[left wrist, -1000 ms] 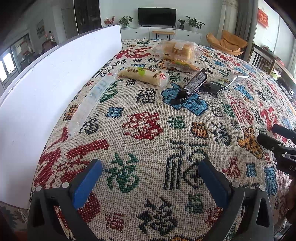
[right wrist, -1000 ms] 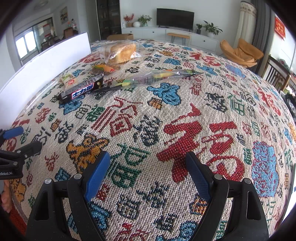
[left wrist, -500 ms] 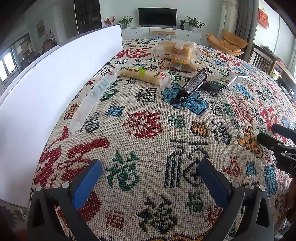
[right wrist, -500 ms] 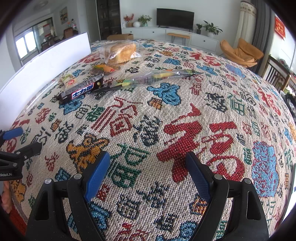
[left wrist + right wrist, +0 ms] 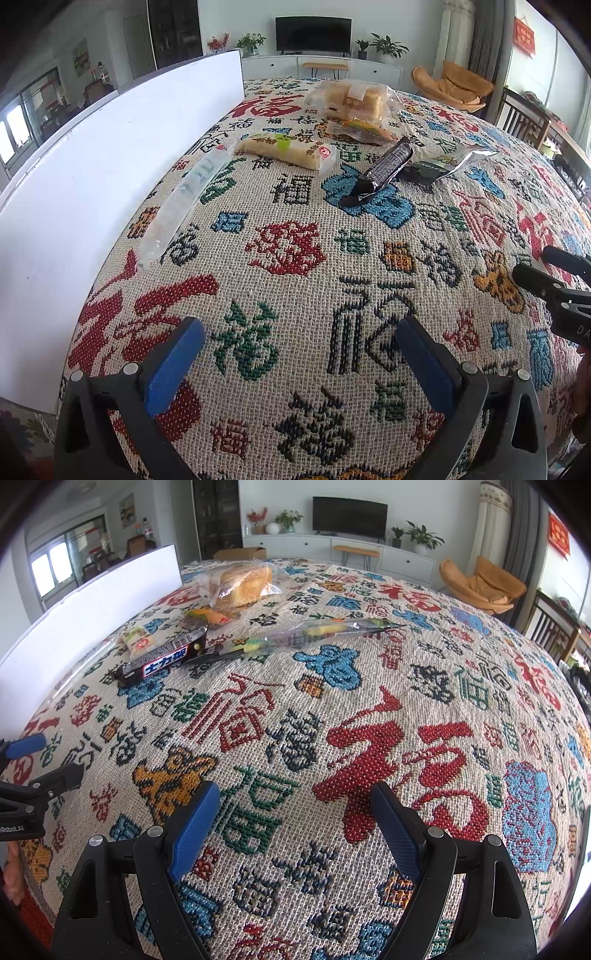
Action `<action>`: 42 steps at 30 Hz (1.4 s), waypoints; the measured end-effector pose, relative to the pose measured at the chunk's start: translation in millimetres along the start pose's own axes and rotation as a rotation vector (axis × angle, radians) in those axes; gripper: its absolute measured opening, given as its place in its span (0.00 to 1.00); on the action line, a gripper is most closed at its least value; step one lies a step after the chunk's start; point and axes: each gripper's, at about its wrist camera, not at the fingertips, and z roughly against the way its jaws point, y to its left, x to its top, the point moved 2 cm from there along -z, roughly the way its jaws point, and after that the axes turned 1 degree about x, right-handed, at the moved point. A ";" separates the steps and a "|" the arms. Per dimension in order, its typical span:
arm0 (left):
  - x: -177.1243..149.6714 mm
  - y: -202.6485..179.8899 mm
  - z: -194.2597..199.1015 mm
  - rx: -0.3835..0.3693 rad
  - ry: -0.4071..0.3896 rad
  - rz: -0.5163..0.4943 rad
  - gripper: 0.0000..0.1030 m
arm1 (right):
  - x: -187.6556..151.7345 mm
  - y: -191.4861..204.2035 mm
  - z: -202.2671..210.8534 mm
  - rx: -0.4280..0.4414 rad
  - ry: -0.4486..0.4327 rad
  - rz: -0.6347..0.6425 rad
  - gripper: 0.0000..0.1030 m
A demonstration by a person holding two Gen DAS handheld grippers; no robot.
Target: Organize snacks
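Note:
Several snacks lie at the far side of the patterned tablecloth (image 5: 295,258). A dark chocolate bar (image 5: 384,170) (image 5: 162,661), a yellow-white wrapped cake (image 5: 288,151), a bag of bread (image 5: 351,99) (image 5: 240,583), a long clear packet (image 5: 295,640) and a clear flat strip (image 5: 184,199) by the white board. My left gripper (image 5: 299,350) is open and empty near the front edge. My right gripper (image 5: 295,812) is open and empty, to its right; it also shows in the left wrist view (image 5: 554,273).
A tall white board (image 5: 110,155) stands along the table's left edge. A small orange-green packet (image 5: 210,616) lies beside the bread bag. Chairs (image 5: 484,583) and a TV cabinet (image 5: 321,66) stand beyond the table.

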 end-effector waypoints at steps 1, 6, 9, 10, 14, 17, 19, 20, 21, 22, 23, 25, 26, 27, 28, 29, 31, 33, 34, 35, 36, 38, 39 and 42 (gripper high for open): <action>0.1 0.0 0.0 0.000 0.000 0.000 1.00 | 0.0 0.1 0.1 0.000 0.000 0.000 0.83; 0.0 0.4 1.3 -0.003 0.004 0.000 1.00 | 0.0 -0.3 -0.1 0.000 0.000 0.000 0.83; -1.4 1.2 2.2 -0.009 0.006 0.002 1.00 | -0.1 -0.2 0.1 0.000 0.000 0.000 0.83; -1.4 0.9 2.1 -0.007 0.005 0.002 1.00 | -0.1 -0.1 0.2 0.000 0.000 0.000 0.83; -0.2 0.9 1.4 -0.006 0.002 0.003 1.00 | -0.1 -0.1 0.2 0.000 0.000 0.000 0.83; 0.2 1.0 0.7 -0.006 0.000 0.003 1.00 | -0.2 -0.2 0.3 0.001 0.000 -0.001 0.83; 0.3 1.0 0.4 -0.005 -0.001 0.003 1.00 | -0.2 -0.2 0.3 0.001 0.000 -0.001 0.83; 0.3 1.1 0.4 -0.006 0.000 0.003 1.00 | -0.2 -0.5 0.1 0.001 0.000 -0.001 0.83; 0.5 1.1 0.2 -0.006 -0.001 0.002 1.00 | -0.2 -0.4 0.2 0.001 0.000 -0.001 0.83; -0.1 1.1 0.6 -0.006 0.000 0.002 1.00 | -0.2 -0.5 0.2 0.001 0.000 -0.001 0.83; 0.1 1.1 0.4 -0.006 -0.001 0.002 1.00 | -0.2 -0.2 0.2 0.001 0.000 -0.001 0.84; -0.5 0.9 0.8 -0.006 -0.001 0.002 1.00 | -0.4 -0.1 -0.8 0.002 0.002 0.001 0.85; -0.3 0.9 0.7 -0.005 -0.001 0.002 1.00 | -0.3 -0.2 -1.1 0.003 0.003 0.001 0.85; -0.2 0.9 0.6 -0.006 -0.002 0.002 1.00 | 0.0 0.5 -1.7 0.004 0.005 0.001 0.86; -0.5 1.0 0.5 -0.006 -0.002 0.002 1.00 | 0.4 1.0 -2.5 0.004 0.007 0.003 0.87; -0.6 0.9 0.6 -0.006 -0.002 0.002 1.00 | 1.3 1.9 -4.3 0.004 0.008 0.003 0.89; -0.7 1.0 0.7 -0.006 -0.002 0.002 1.00 | 2.0 2.9 -5.5 0.007 0.011 0.001 0.90; -0.7 1.2 0.8 -0.006 -0.002 0.002 1.00 | 4.5 3.7 -6.5 0.008 0.032 0.002 0.90; -0.6 1.2 0.8 -0.006 -0.002 0.002 1.00 | 9.1 4.1 -8.2 0.008 0.067 0.000 0.89; -0.8 1.2 0.9 -0.006 -0.002 0.002 1.00 | 15.6 4.2 -9.3 0.009 0.102 -0.007 0.88; -0.6 1.1 0.8 -0.005 -0.003 0.002 1.00 | 24.3 4.5 -7.7 0.019 0.098 -0.025 0.88; -0.1 0.9 0.4 -0.005 -0.004 0.002 1.00 | 49.7 8.1 1.4 0.084 0.016 -0.050 0.88; 0.1 0.8 0.2 -0.005 -0.004 0.002 1.00 | 65.5 12.9 3.0 0.105 -0.013 -0.039 0.88; 0.3 1.0 0.0 -0.006 -0.004 0.001 1.00 | 119.6 36.3 -12.0 0.161 -0.025 0.062 0.88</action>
